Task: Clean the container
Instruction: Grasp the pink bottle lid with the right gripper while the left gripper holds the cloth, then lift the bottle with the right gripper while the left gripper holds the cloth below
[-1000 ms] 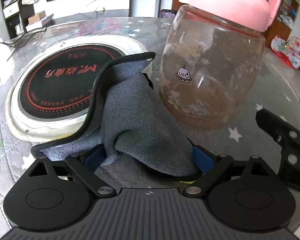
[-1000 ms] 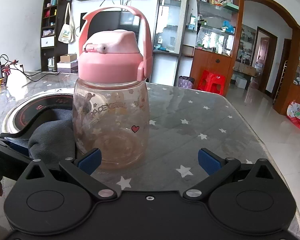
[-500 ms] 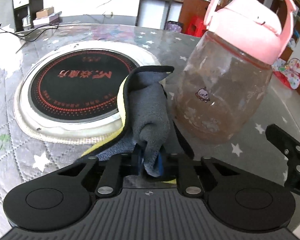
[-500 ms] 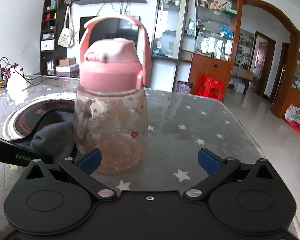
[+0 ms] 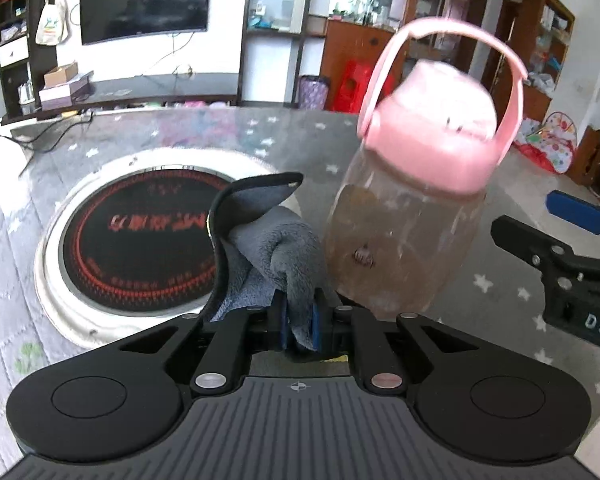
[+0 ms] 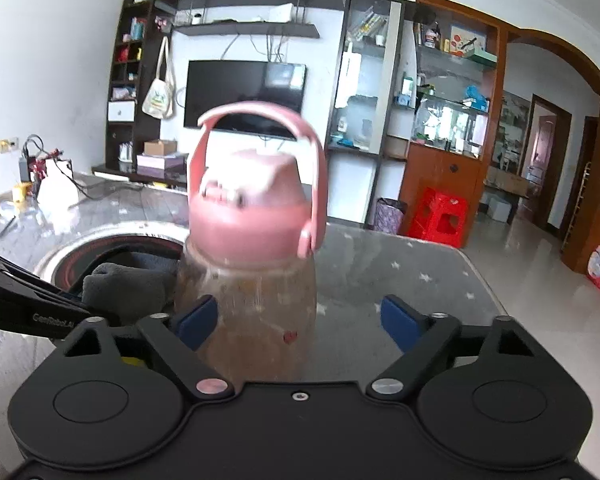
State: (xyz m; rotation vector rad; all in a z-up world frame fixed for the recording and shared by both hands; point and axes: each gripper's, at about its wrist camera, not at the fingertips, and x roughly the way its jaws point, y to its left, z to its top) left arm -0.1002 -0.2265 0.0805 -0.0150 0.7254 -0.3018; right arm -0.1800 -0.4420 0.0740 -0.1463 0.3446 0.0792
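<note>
Pinching a bunched grey cloth (image 5: 268, 248) in the left gripper (image 5: 299, 326), fingers drawn narrow on a fold of it, with the rest of the fabric standing up in front.

Keeping the right gripper (image 6: 298, 322) spread wide, holding nothing.

Standing upright on the starred table (image 6: 400, 272): the bottle (image 5: 400, 248), a clear, brown-stained one with a pink lid (image 5: 432, 152) and carry loop, long axis vertical. Lying ahead of the left gripper and to its right, with the cloth just beside the bottle's left wall; hard to tell whether touching. Blurring somewhat in both views.

Seen from the right wrist, sitting inside the span of the wide fingers but off-centre, crowding the left one and leaving open space on the right; contact with that finger not readable.

Resting on the far left, behind the cloth, a round black hotplate (image 5: 140, 240), playing no part.

Judging from this, being about to wipe the outside wall: needing only a short sweep rightward and forward with the cloth. Being the nearer of the two for bracing, the right gripper, though needing to shift left first, to centre the bottle before closing. Risking a push-over if wiping against an unheld, top-heavy bottle.
</note>
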